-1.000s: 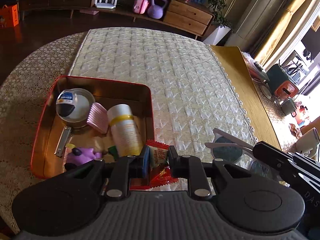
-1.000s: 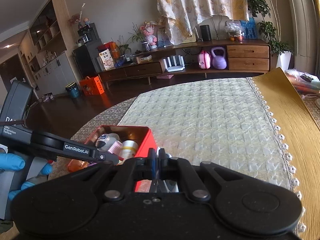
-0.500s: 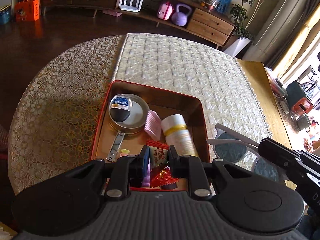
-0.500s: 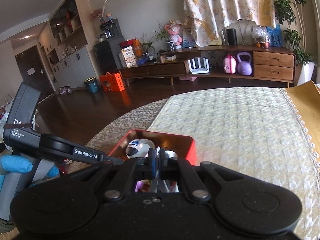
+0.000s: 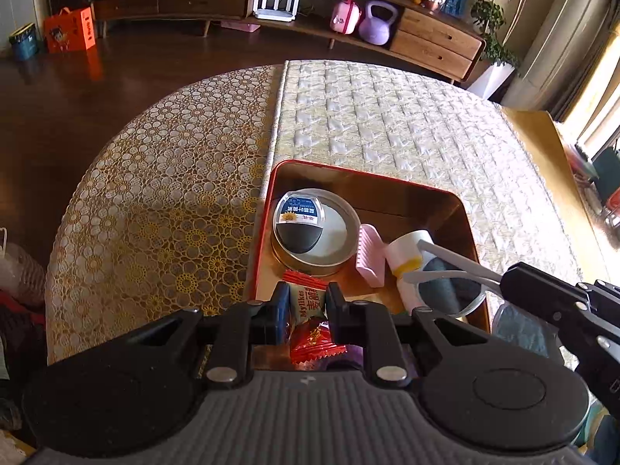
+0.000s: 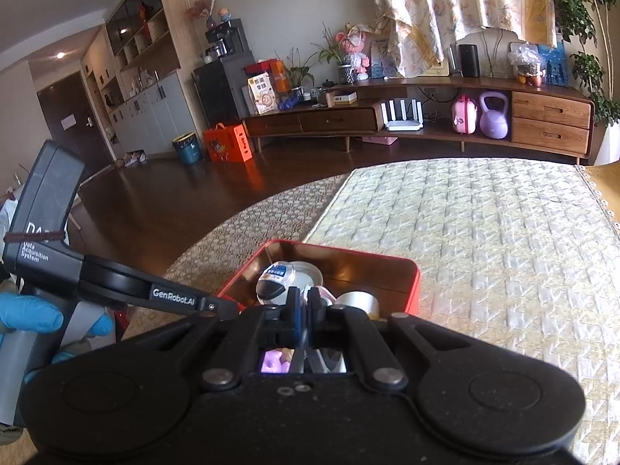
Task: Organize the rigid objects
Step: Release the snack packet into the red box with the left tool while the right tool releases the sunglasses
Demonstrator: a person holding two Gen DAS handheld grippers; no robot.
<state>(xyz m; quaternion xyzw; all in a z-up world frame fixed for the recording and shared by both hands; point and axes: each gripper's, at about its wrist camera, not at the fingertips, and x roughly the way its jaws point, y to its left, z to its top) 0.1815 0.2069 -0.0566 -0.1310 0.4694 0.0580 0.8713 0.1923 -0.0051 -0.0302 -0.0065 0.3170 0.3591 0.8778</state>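
From the left wrist we look steeply down along our left gripper, close above the red metal tin with a gold inside, which fills the lower centre; the pale quilted cloth-covered table runs away toward 12 o'clock and the long wooden sideboard lies across the top. From the right wrist we look flatter, nearly level, along our right gripper, with the same tin just ahead at 12 o'clock and the sideboard far off at 1 o'clock. Both views share the tin, the table, the sideboard and the purple kettlebell. Each camera catches the other gripper: at 4 o'clock for the left, at 9 o'clock for the right.
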